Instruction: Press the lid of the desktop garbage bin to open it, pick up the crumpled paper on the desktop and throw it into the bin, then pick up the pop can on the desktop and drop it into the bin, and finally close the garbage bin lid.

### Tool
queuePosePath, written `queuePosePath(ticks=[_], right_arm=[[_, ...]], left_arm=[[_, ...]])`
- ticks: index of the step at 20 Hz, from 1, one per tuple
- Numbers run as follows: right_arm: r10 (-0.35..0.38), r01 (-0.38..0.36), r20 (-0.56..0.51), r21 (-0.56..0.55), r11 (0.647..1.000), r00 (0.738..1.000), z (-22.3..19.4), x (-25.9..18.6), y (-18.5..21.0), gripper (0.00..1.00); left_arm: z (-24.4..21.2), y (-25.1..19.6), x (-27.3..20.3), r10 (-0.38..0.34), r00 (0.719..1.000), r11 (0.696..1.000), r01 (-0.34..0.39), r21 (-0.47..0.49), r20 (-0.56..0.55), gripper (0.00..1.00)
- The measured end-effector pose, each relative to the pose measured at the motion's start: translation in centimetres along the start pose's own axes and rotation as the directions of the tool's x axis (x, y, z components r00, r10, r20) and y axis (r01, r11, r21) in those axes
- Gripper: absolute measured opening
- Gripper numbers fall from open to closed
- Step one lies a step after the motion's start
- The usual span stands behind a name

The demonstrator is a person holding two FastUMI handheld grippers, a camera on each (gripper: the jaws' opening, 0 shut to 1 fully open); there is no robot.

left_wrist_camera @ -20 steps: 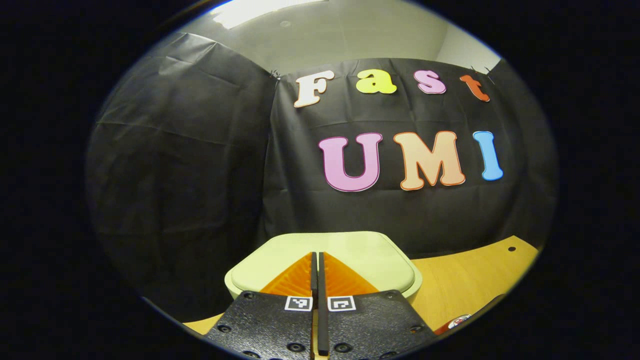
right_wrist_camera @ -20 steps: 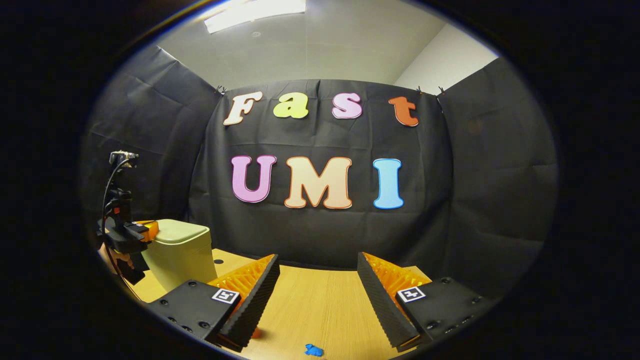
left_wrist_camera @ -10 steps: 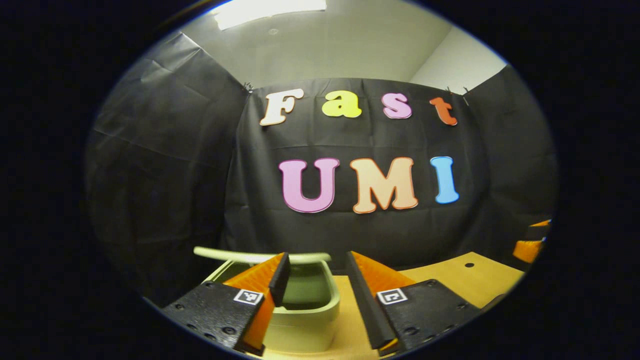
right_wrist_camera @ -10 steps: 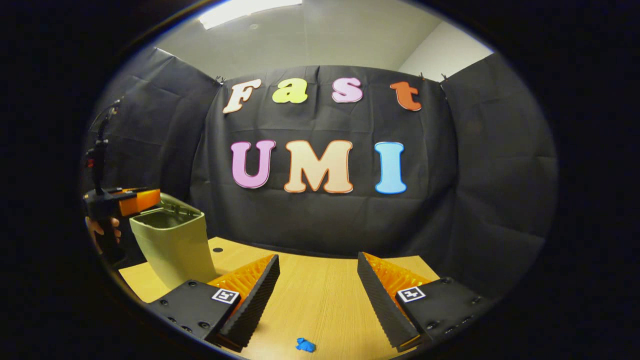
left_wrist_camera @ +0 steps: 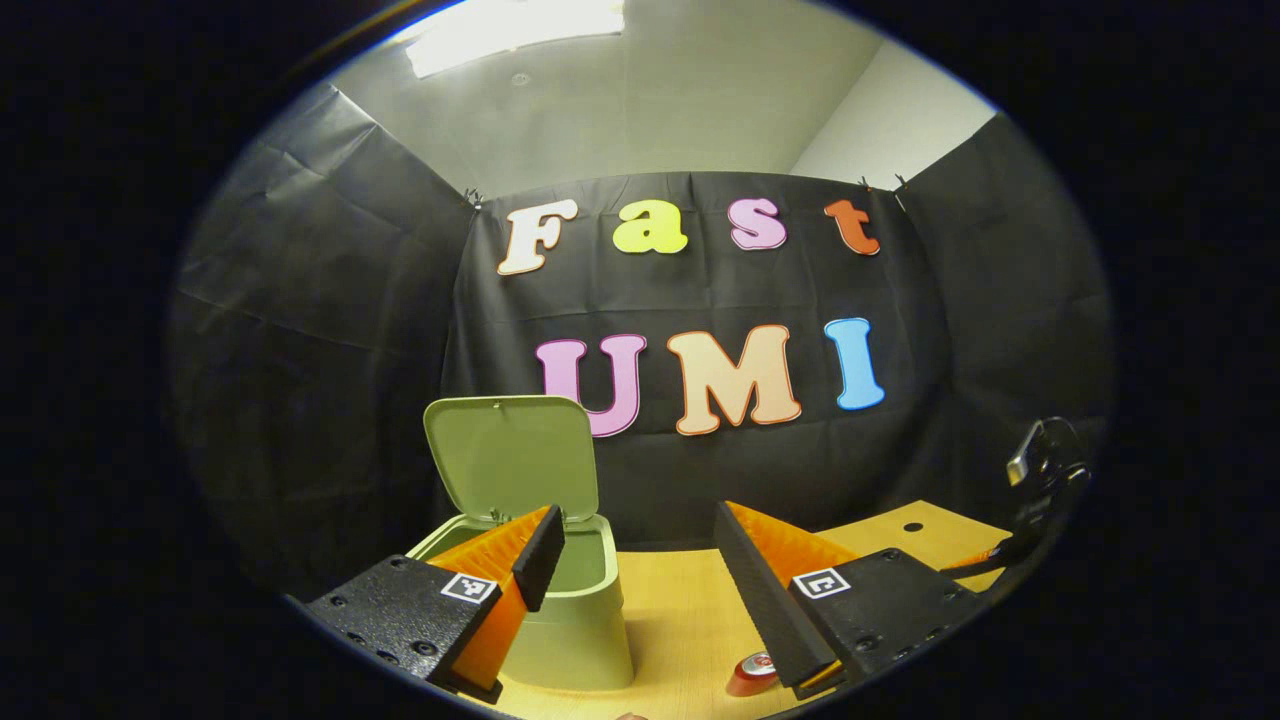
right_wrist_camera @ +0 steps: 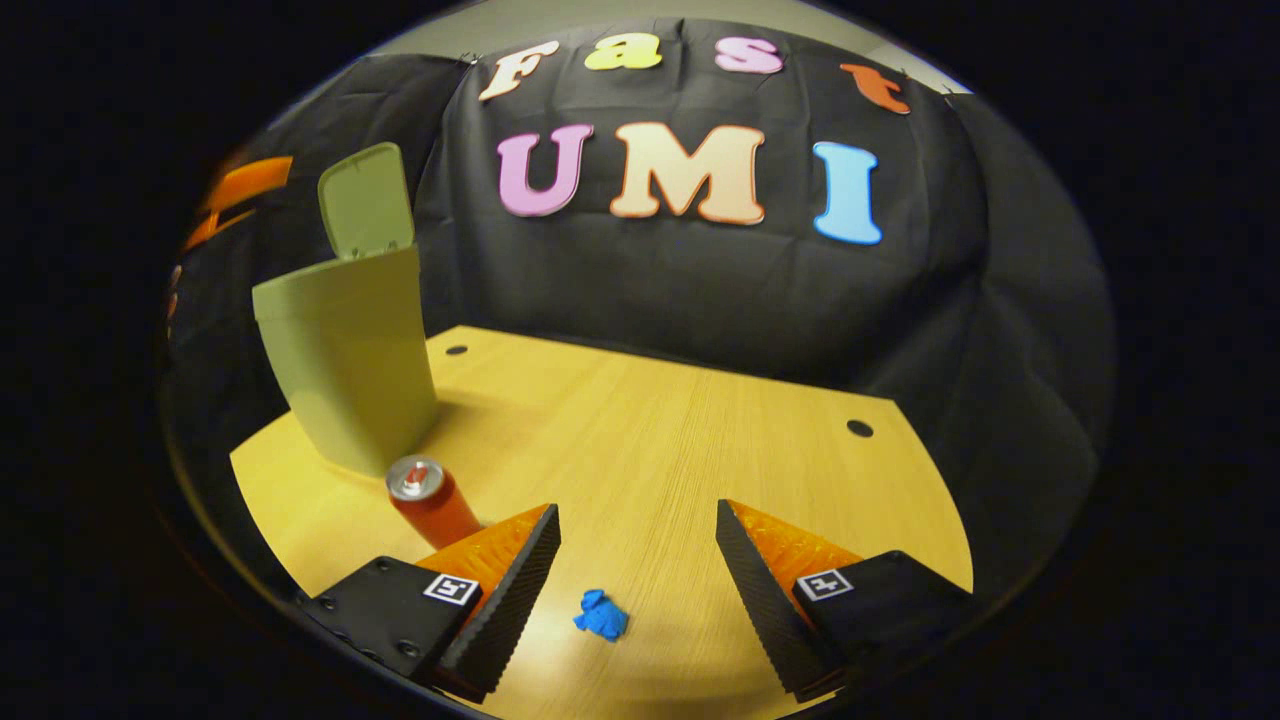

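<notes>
1. The pale green garbage bin (right_wrist_camera: 345, 375) stands upright, its lid (right_wrist_camera: 366, 200) raised, far ahead-left of the right gripper (right_wrist_camera: 635, 575).
2. The red pop can (right_wrist_camera: 432, 506) stands upright by its left finger.
3. The blue crumpled paper (right_wrist_camera: 601, 614) lies between its spread fingers.
4. The left gripper (left_wrist_camera: 640, 560) is spread and empty, the bin just behind its left finger.

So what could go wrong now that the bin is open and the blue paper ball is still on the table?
1. The blue paper ball is small and lies flat on the table, so the open right gripper might pinch beside it or bump the wood.
2. The pop can stands upright close by, and a sideways swing toward the bin could knock it over.
3. The lid stands up, so a bump might drop it shut.
</notes>
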State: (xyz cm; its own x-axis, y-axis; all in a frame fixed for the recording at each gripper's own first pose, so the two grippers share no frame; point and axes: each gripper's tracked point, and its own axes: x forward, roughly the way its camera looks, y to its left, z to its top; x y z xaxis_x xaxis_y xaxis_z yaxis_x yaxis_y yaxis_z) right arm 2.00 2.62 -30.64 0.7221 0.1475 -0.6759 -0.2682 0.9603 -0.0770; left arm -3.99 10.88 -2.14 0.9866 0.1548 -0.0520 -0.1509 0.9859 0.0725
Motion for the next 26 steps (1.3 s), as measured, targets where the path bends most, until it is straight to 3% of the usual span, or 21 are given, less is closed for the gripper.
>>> queuePosePath(ticks=[5, 7, 9, 10, 12, 13, 16, 19, 20, 22, 25, 26], right_arm=[[0.049, -0.062, -0.189, -0.063, 0.996, 0.981, -6.6, 3.4, 0.8, 0.98], [0.103, -0.118, -0.264, -0.044, 0.992, 0.959, -8.5, 4.0, 1.4, 1.00], [0.144, -0.157, -0.324, -0.014, 0.987, 0.935, -10.5, 4.3, 1.9, 0.96], [0.157, -0.169, -0.358, -0.001, 0.986, 0.920, -11.3, 4.4, 2.1, 0.95], [0.167, -0.180, -0.332, -0.010, 0.984, 0.929, -10.9, 5.0, 1.8, 0.90], [0.169, -0.183, -0.345, -0.009, 0.983, 0.923, -11.5, 4.7, 1.5, 0.80], [0.209, -0.209, -0.307, 0.035, 0.977, 0.928, -11.1, 5.2, 1.7, 0.18], [0.223, -0.213, -0.297, 0.064, 0.975, 0.929, -10.6, 4.8, 1.4, 0.12], [0.241, -0.226, -0.240, 0.089, 0.970, 0.940, -9.1, 4.6, 1.8, 0.09], [0.215, -0.202, -0.160, 0.091, 0.975, 0.963, -6.3, 4.1, 1.6, 0.09], [0.228, -0.218, -0.074, 0.116, 0.969, 0.971, -2.4, 2.9, 3.1, 0.08], [0.219, -0.212, -0.045, 0.115, 0.970, 0.975, -0.8, 2.7, 3.4, 0.09]], left_arm=[[0.1, -0.3, -2.2, 0.050, 0.998, 0.998, -0.050, 0.028, -0.024, 0.91], [0.1, -0.2, -2.7, 0.070, 0.997, 0.996, -0.068, 0.050, -0.036, 0.95], [0.0, 0.0, -3.1, 0.093, 0.995, 0.994, -0.090, 0.056, -0.045, 0.91], [0.1, -0.1, -3.2, 0.101, 0.994, 0.994, -0.099, 0.053, -0.049, 0.95], [-0.1, -0.4, -3.4, 0.120, 0.991, 0.992, -0.118, 0.042, -0.056, 0.91], [-0.3, -0.6, -3.6, 0.129, 0.990, 0.991, -0.126, 0.036, -0.064, 0.92], [-0.9, -1.2, -3.9, 0.153, 0.984, 0.988, -0.150, 0.045, -0.087, 0.92], [-1.3, -2.5, -4.0, 0.126, 0.988, 0.992, -0.123, 0.028, -0.094, 0.91], [-1.4, -2.9, -3.6, 0.107, 0.990, 0.994, -0.105, 0.027, -0.091, 0.95], [-1.1, -2.7, -2.8, 0.081, 0.994, 0.996, -0.079, 0.040, -0.072, 0.91], [-1.7, -1.9, -1.4, 0.039, 0.997, 0.999, -0.038, 0.024, -0.071, 0.96], [-1.9, -1.4, -0.9, 0.034, 0.997, 0.999, -0.034, 0.011, -0.073, 0.92]])
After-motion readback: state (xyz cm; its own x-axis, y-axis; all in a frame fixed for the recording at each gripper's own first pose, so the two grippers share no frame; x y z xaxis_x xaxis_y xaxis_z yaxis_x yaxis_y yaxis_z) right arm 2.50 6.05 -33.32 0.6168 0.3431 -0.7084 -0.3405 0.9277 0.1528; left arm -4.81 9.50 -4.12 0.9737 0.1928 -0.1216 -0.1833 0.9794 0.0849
